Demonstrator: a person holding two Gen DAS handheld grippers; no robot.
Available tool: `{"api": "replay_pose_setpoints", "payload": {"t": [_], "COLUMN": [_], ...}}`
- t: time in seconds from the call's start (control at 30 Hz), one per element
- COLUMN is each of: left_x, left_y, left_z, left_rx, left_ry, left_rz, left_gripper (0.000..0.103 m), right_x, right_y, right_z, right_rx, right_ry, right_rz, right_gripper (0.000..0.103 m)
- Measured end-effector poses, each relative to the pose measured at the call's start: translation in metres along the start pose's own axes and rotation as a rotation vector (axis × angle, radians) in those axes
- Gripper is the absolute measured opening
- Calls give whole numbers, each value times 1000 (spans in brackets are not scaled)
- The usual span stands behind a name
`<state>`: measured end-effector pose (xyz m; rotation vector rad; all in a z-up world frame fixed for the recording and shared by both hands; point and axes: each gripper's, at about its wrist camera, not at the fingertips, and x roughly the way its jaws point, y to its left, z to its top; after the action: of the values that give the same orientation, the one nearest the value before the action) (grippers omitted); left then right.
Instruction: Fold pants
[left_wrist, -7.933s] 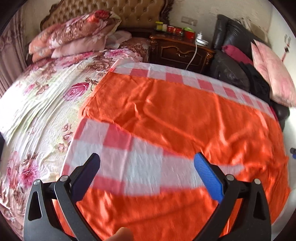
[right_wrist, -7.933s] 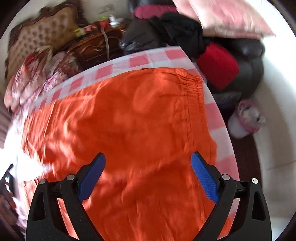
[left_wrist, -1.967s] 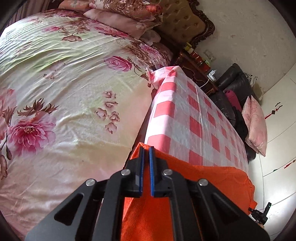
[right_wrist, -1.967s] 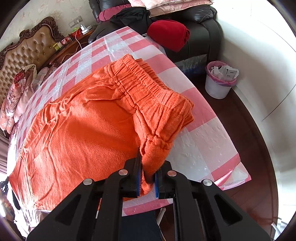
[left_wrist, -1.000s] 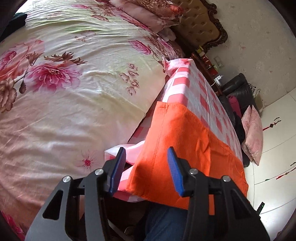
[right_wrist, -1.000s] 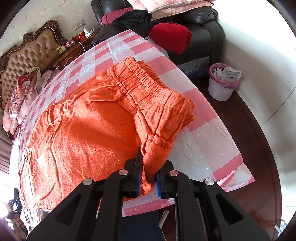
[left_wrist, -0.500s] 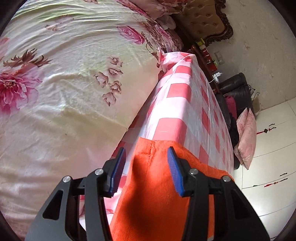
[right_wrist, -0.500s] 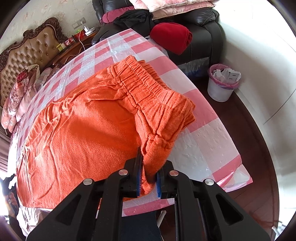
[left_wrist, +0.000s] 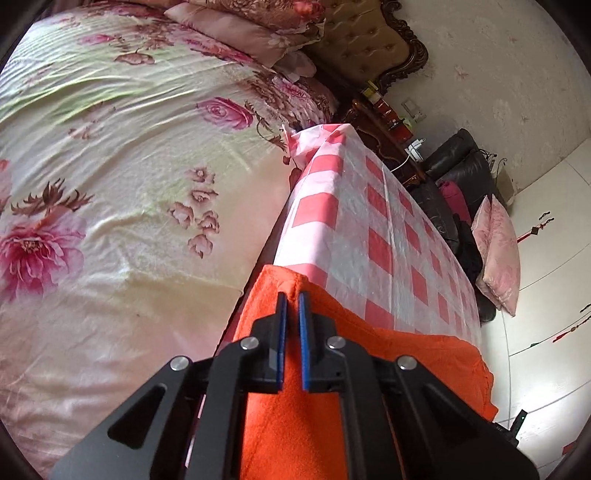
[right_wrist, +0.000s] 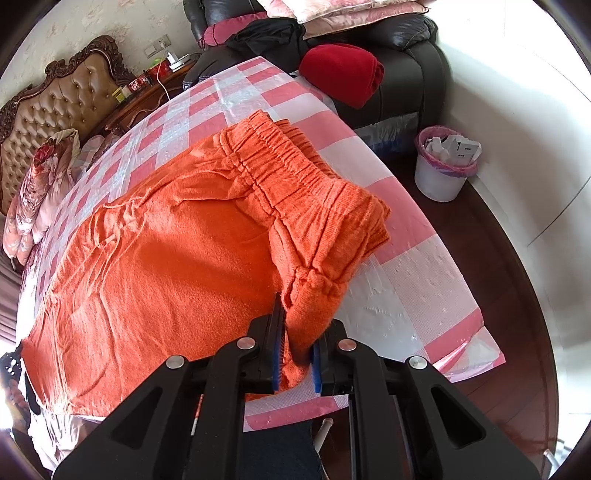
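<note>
On the checked tabletop (right_wrist: 399, 291), orange pants (right_wrist: 177, 266) spread flat, legs running toward 9 o'clock in the right wrist view, gathered waistband (right_wrist: 295, 173) toward 1 o'clock. Waistband corner nearest the camera pulled up into a bunch and pinched in the right tool (right_wrist: 295, 325), blue pads closed tight on the cloth with only its thickness between them. In the left wrist view, the far end of the pants (left_wrist: 332, 369) draped over the tabletop edge (left_wrist: 306, 221), a ridge of orange cloth rising at 12 o'clock from the left tool (left_wrist: 291, 299), pads drawn nearly together on that ridge, a narrow slit filled with fabric.

Beyond the pants, bare pink-and-white checks toward 12 o'clock. Beside the tabletop at 9 o'clock in the left view, a bed (left_wrist: 110, 184) with a flowered cover, pillows (left_wrist: 243, 22) and a tufted headboard (left_wrist: 362, 48) toward 12 o'clock. In the right view, a black sofa (right_wrist: 417, 44) at 1 o'clock carrying a red bundle (right_wrist: 340, 70) and pink cushions; a white bin (right_wrist: 443, 170) with a pink liner on the dark floor at 3 o'clock.
</note>
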<state>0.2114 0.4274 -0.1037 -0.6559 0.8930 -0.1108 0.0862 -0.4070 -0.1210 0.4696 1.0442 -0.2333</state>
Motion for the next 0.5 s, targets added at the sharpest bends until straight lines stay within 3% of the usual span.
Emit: {"api": "replay_pose_setpoints", "payload": {"t": [0.2,0.27,0.37,0.5], "left_x": [24,32,18,-27], "left_y": [9,21,39,47], "left_z": [-2,-7,-12,-35], "left_rx": [-10,-51,-110,-117], "left_ry": [53,71,26,-46], "left_rz": [77,100,110,100], "left_gripper": [7,18,32,38], "right_x": [0,0,0,-2], "right_y": [1,0,-1,-2], "right_z": [-2,-2,-2,-4], "right_rx": [1,1,6,8], "right_ry": [-6,-4,-7,-18], "right_rz": [0,0,11,19], "right_gripper": [12,12,12,12]}}
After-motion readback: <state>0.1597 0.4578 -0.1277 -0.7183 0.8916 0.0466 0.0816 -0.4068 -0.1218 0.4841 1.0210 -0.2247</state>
